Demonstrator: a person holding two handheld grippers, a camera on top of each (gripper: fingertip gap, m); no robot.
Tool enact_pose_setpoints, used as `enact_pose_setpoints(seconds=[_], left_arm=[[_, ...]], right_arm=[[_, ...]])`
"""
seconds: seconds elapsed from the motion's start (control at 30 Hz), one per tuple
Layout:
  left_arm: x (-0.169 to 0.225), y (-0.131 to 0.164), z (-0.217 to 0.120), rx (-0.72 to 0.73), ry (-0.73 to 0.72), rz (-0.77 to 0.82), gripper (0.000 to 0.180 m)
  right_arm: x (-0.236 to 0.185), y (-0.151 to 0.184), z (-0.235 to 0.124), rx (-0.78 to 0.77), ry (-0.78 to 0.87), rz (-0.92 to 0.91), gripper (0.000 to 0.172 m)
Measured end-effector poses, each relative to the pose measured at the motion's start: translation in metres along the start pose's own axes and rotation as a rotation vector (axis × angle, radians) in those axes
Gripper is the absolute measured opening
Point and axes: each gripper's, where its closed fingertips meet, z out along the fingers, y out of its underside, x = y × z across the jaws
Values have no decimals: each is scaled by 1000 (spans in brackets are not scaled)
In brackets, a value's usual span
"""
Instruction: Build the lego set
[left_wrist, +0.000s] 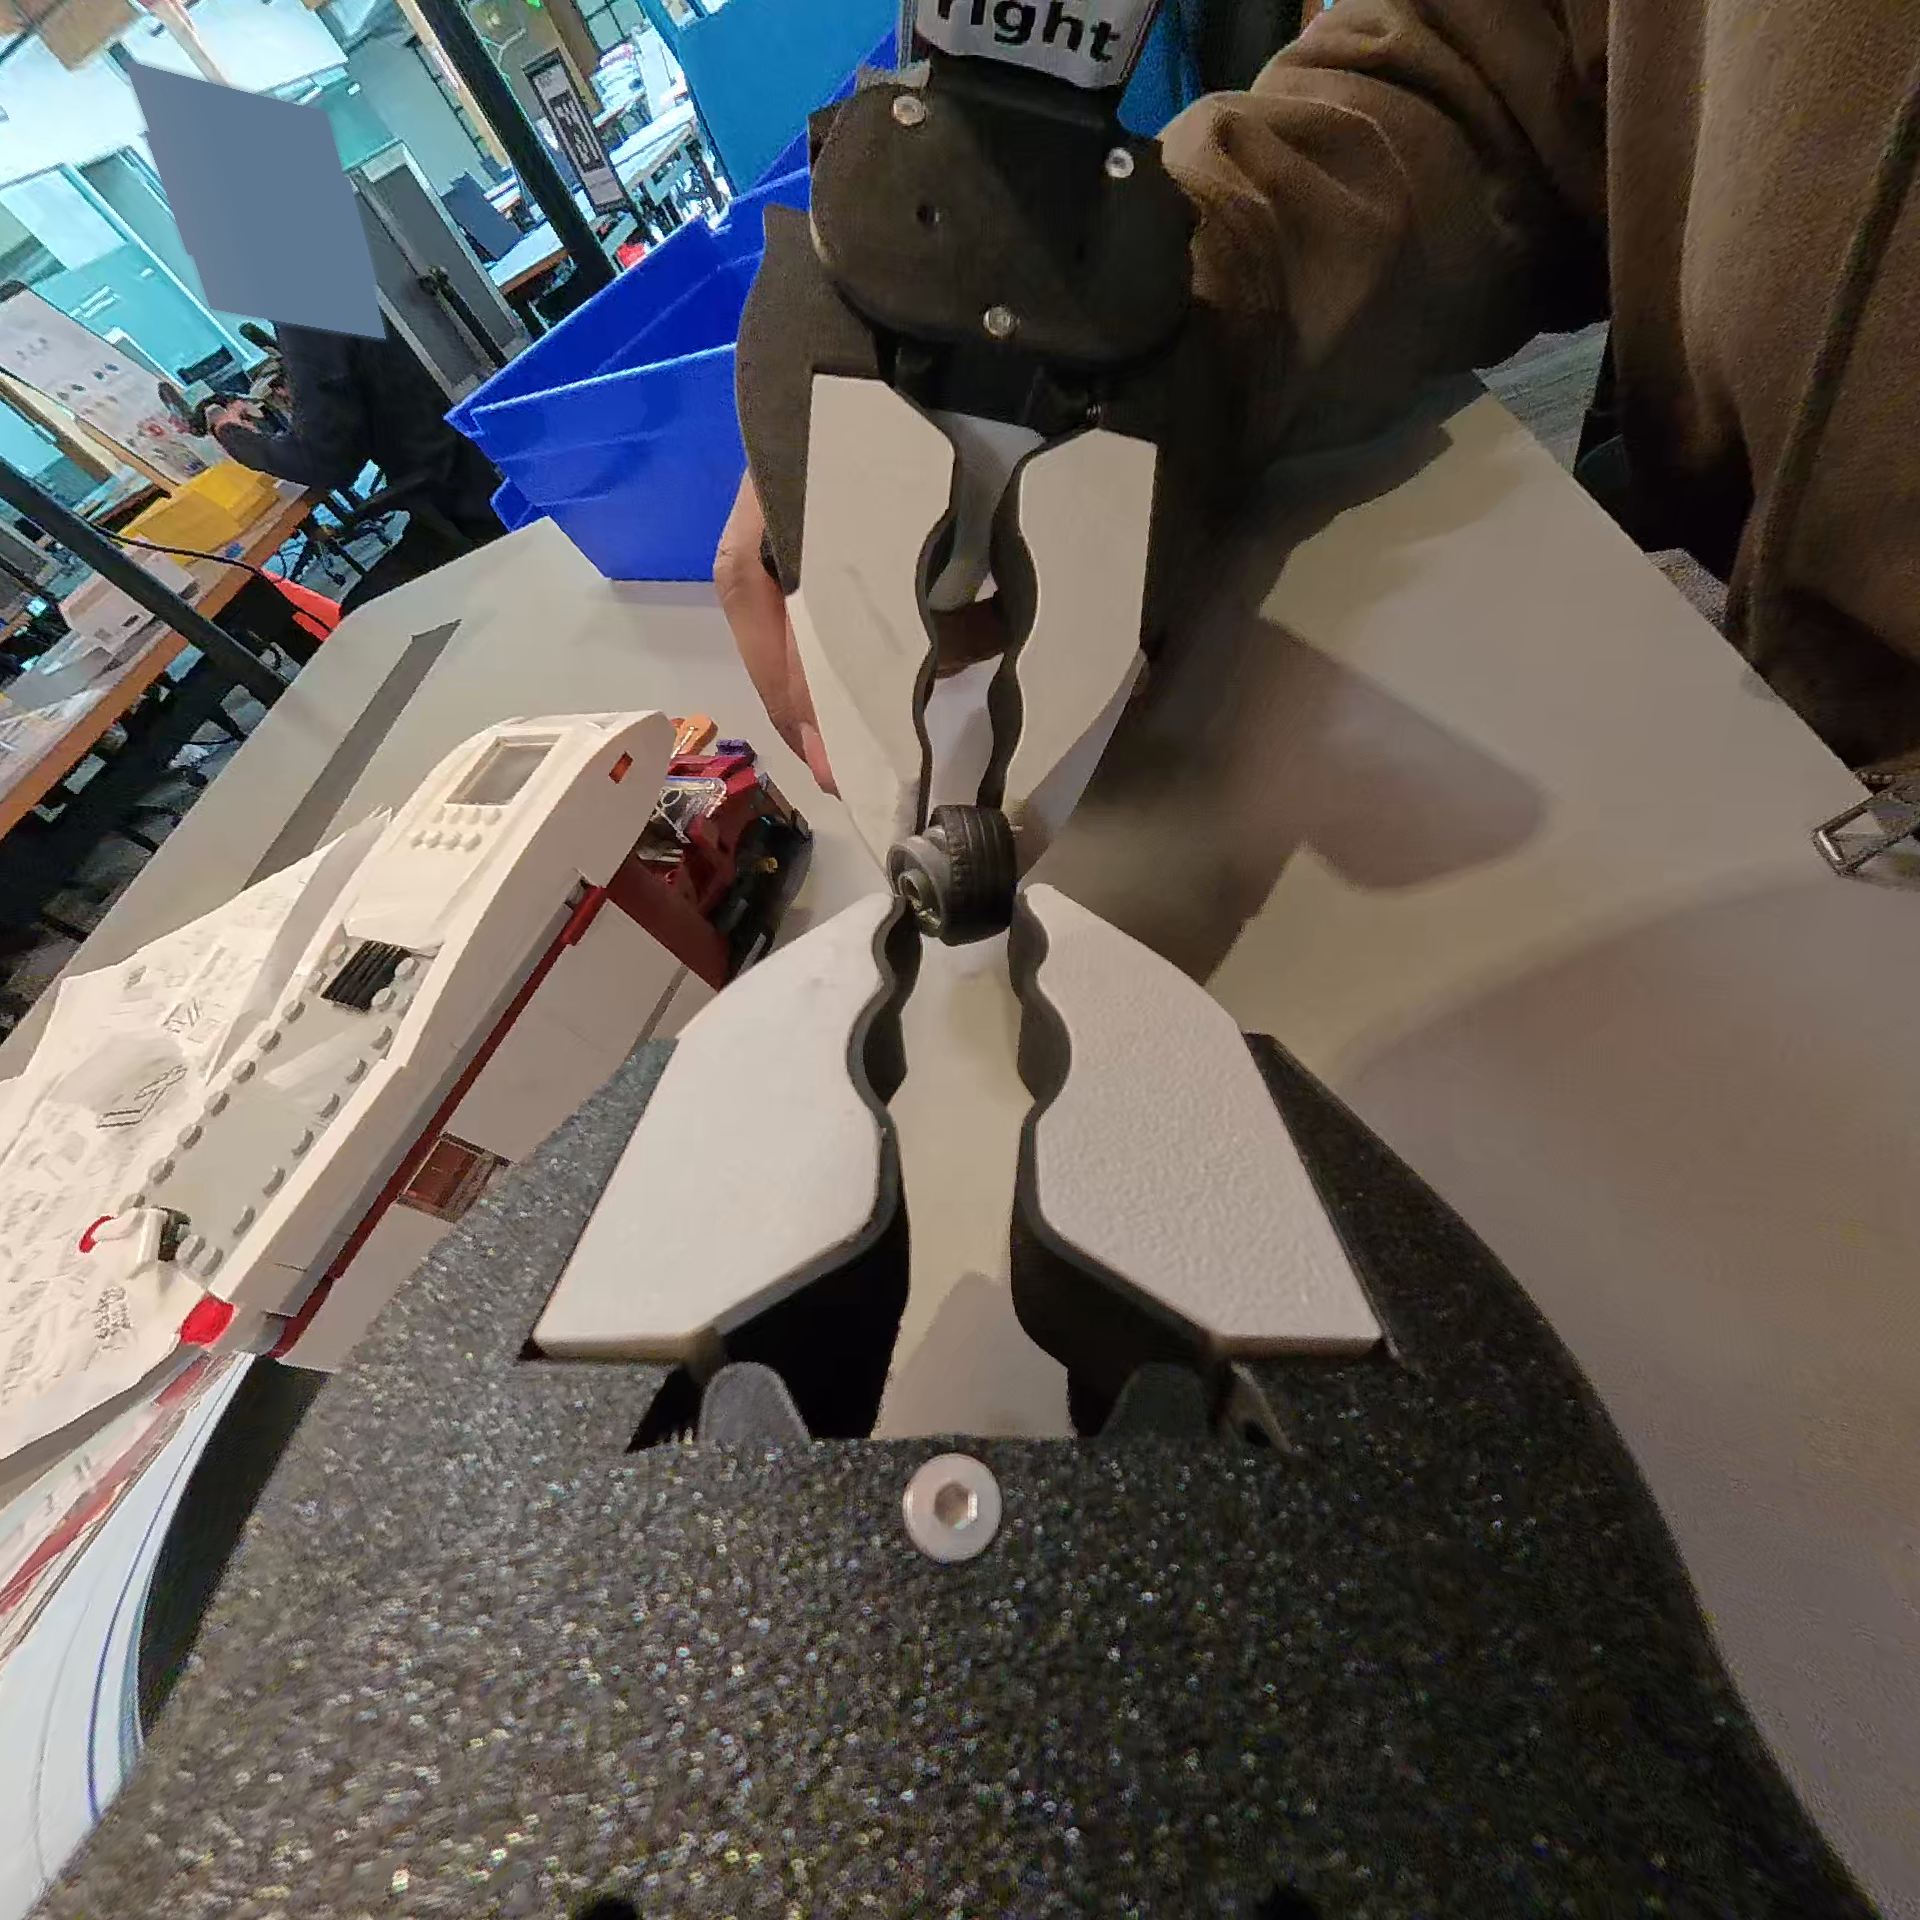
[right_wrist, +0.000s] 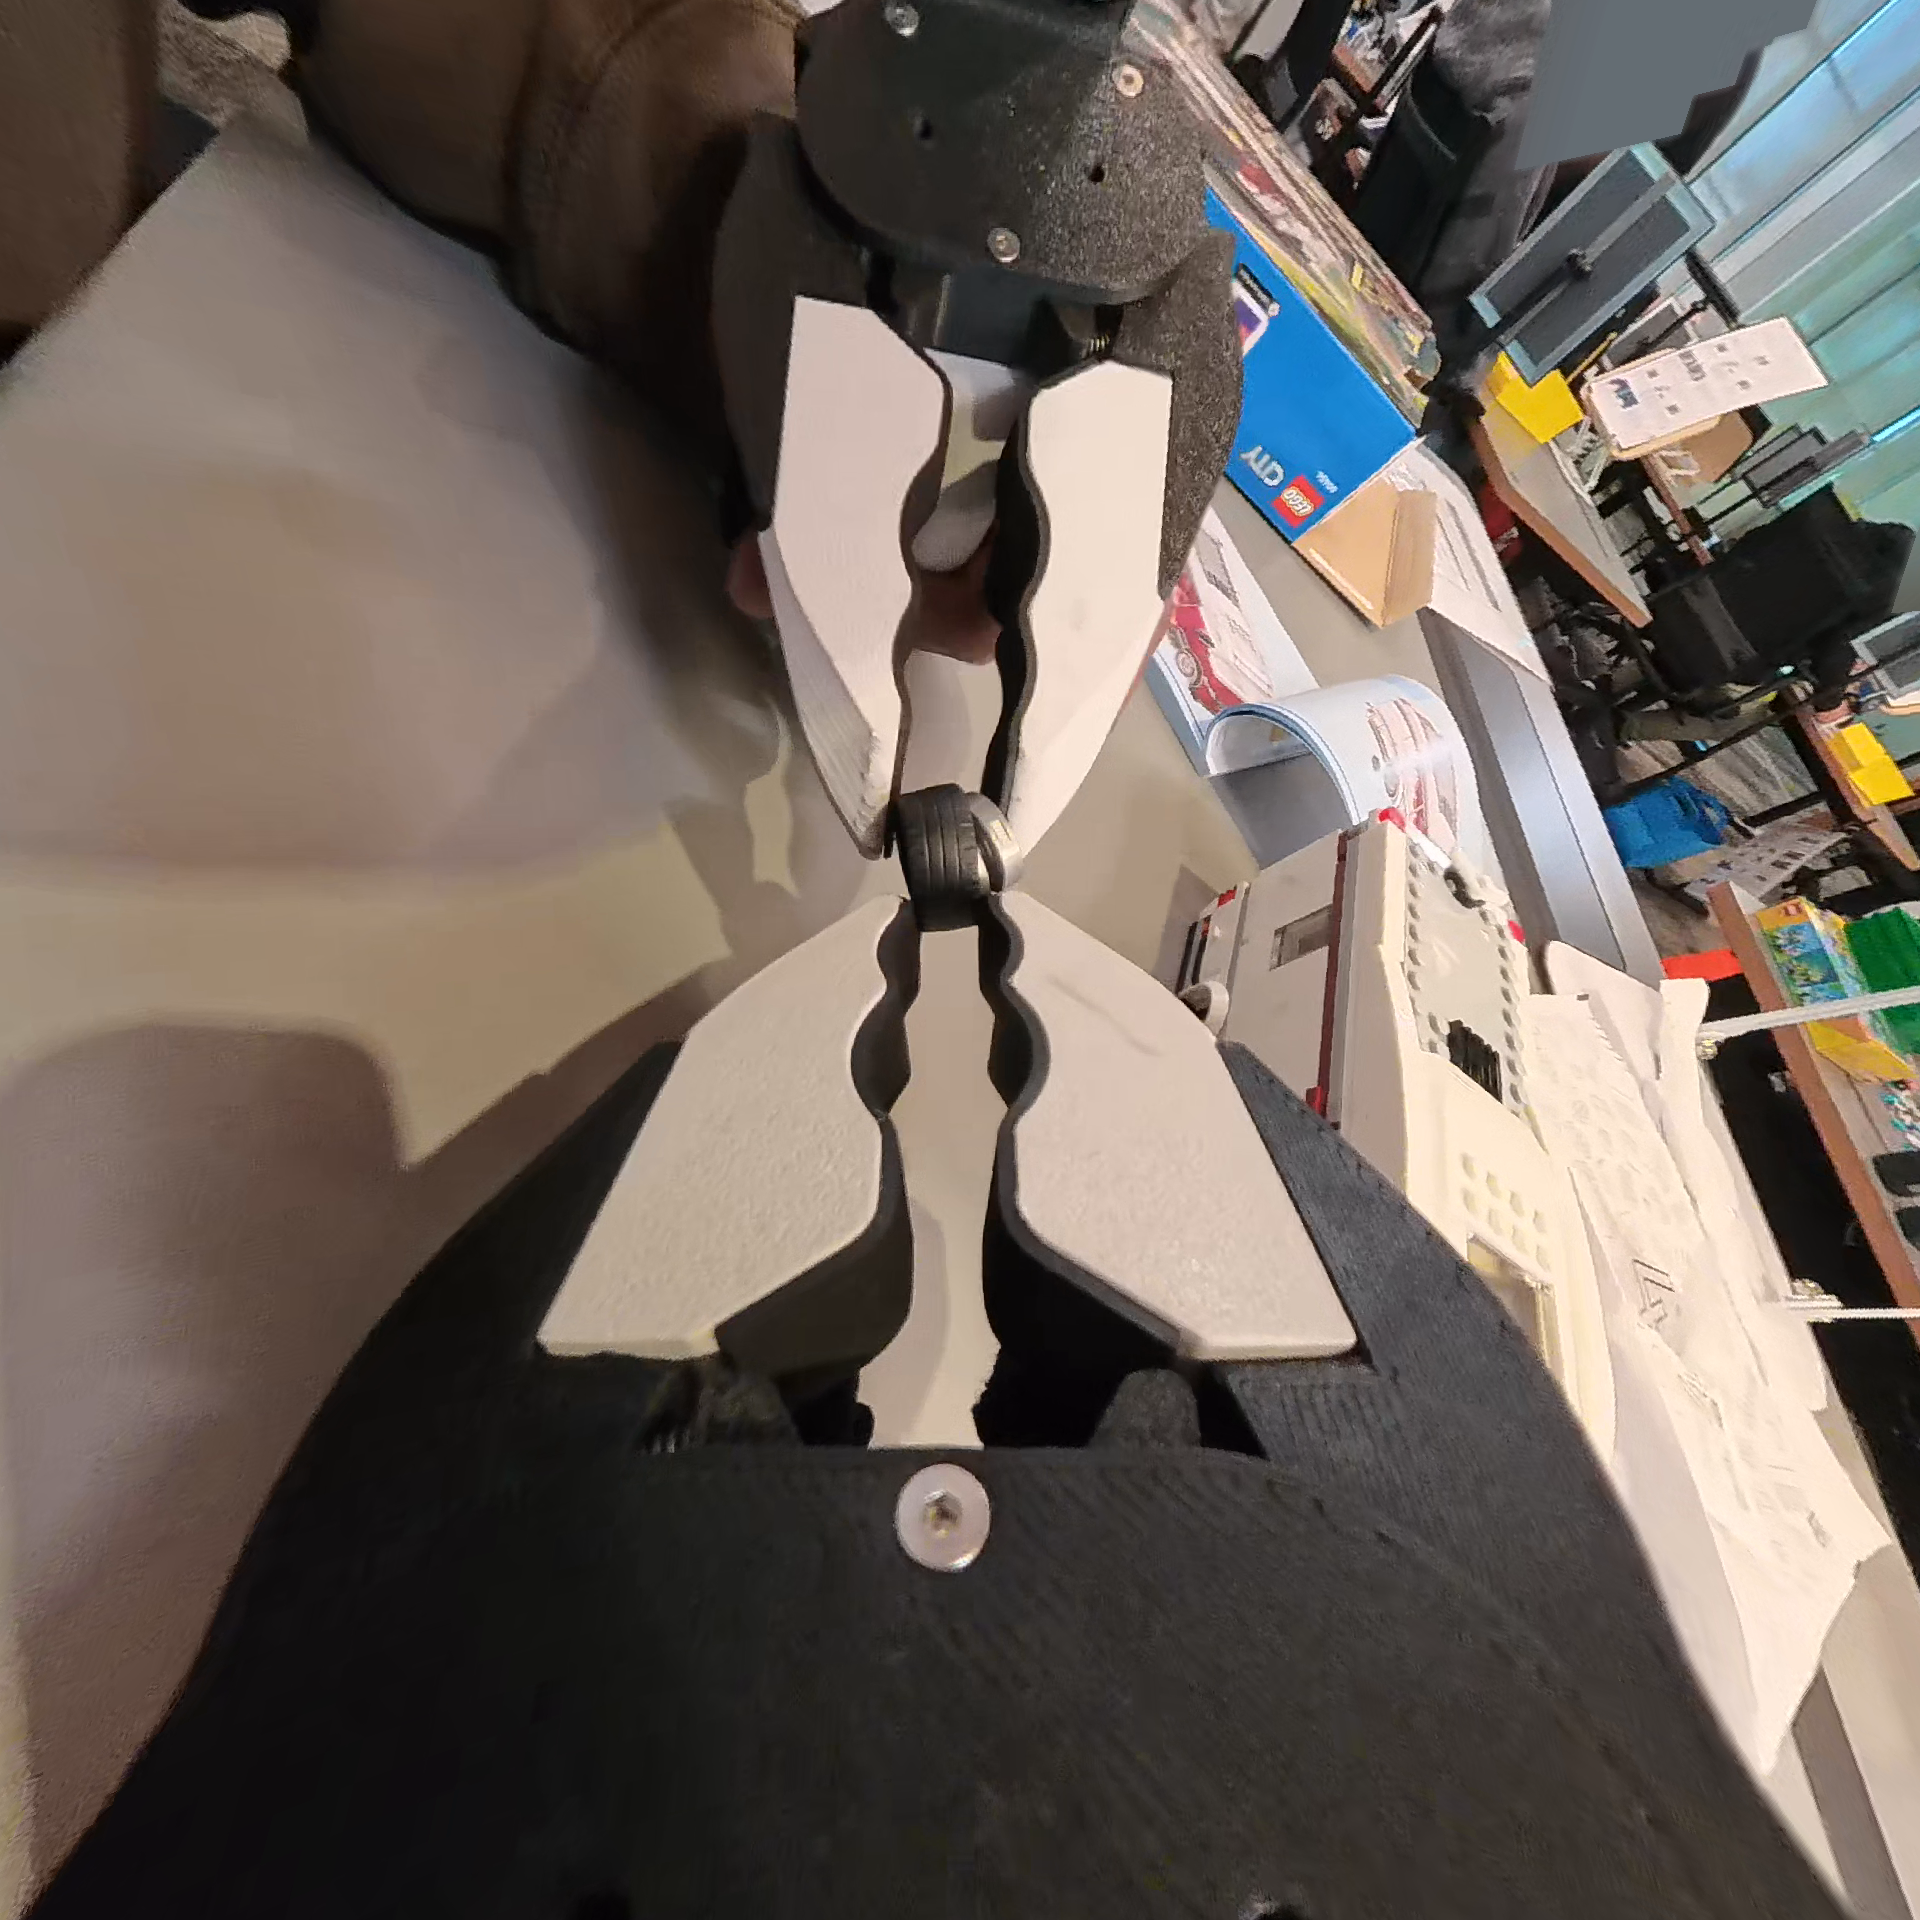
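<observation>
Black toy wheel (left_wrist: 961, 873) pinched tip-to-tip by left gripper (left_wrist: 961, 920) and right gripper (right_wrist: 943, 920), above bare grey table (left_wrist: 1558, 1039); brick model (left_wrist: 395, 997) nearby.

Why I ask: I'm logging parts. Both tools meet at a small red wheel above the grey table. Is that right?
Not quite. The wheel is black with a grey hub, not red, as the left wrist view shows. The left tool and right tool do meet at it above the grey table.
</observation>
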Motion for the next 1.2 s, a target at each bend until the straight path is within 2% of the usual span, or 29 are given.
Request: enact_pose_setpoints(seconds=[0.03, 0.1, 0.23, 0.33, 0.5, 0.67, 0.8, 1.03, 1.13, 1.2], left_arm=[[-1, 0, 0, 1, -6, -4, 17], [-4, 0, 0, 0, -18, -21, 17], [-12, 3, 1, -12, -1, -163, 17], [-16, 4, 0, -15, 49, -401, 17], [-29, -1, -9, 136, 166, -842, 16], [-42, -5, -14, 271, 193, -1050, 13], [-48, -7, -15, 322, 180, -1106, 13], [-47, -9, -12, 322, 147, -1046, 14], [-41, -13, -10, 313, 164, -995, 14], [-38, -16, -10, 311, 178, -955, 14]], right_arm=[[0, -1, 0, 4, -1, 6, 11], [3, 0, 1, -1, 16, 23, 12], [10, 3, 1, -8, 75, 34, 15], [14, 4, 0, -15, 125, -28, 21], [18, 5, 2, -43, 225, -183, 28], [34, 2, 0, -22, 303, -56, 29], [41, -1, 1, 44, 294, 195, 29], [44, -12, -1, 185, 191, 519, 31], [46, -12, -1, 221, 152, 614, 28], [44, -18, -4, 272, 108, 631, 20]])
